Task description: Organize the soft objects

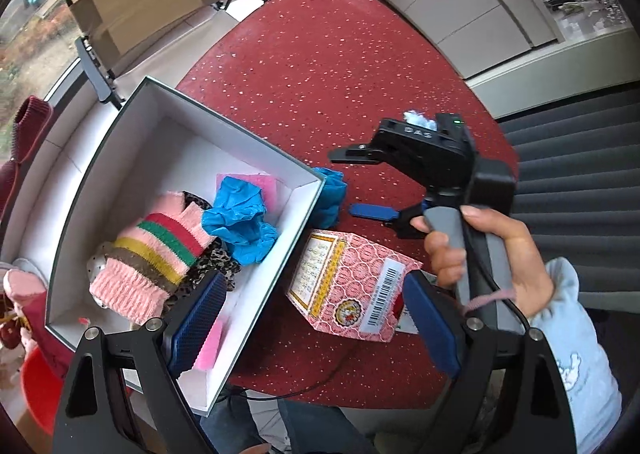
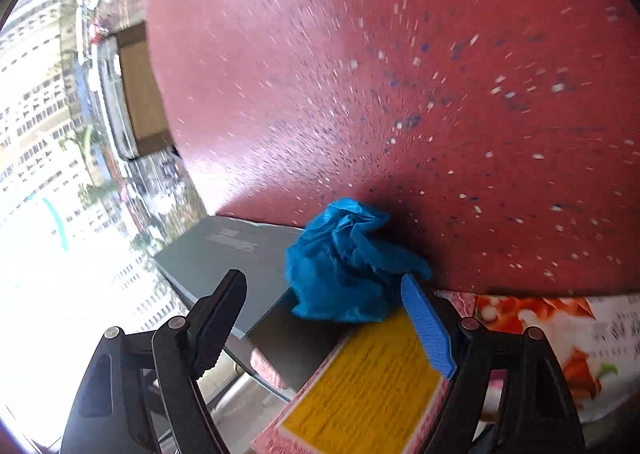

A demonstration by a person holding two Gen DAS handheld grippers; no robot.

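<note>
Jaws on both of your grippers stand wide apart with nothing between the pads. Your left gripper (image 1: pixel 316 330) hangs over the near end of the white box (image 1: pixel 100 169), which sits at the left edge of the red speckled table (image 1: pixel 320 65); its left pad is over the box interior, its right pad over the pink patterned carton (image 1: pixel 352 286) that lies just outside the box wall. Inside the box you have a striped pink knit piece (image 1: pixel 156 254) resting on a leopard-print cloth (image 1: pixel 216 262), a crumpled blue glove (image 1: pixel 236 221) beside it, and a pink sponge (image 1: pixel 260 181) under the glove at the far wall. A second crumpled blue glove (image 2: pixel 348 262) lies on the table, touching the outer corner of the box. Your right gripper (image 2: pixel 324 318), held by your right hand (image 1: pixel 484 250), points down at that glove; the glove sits just ahead of the fingertips, near the blue right pad (image 2: pixel 428 330), not yet clamped. The right wrist view is motion-blurred.
</note>
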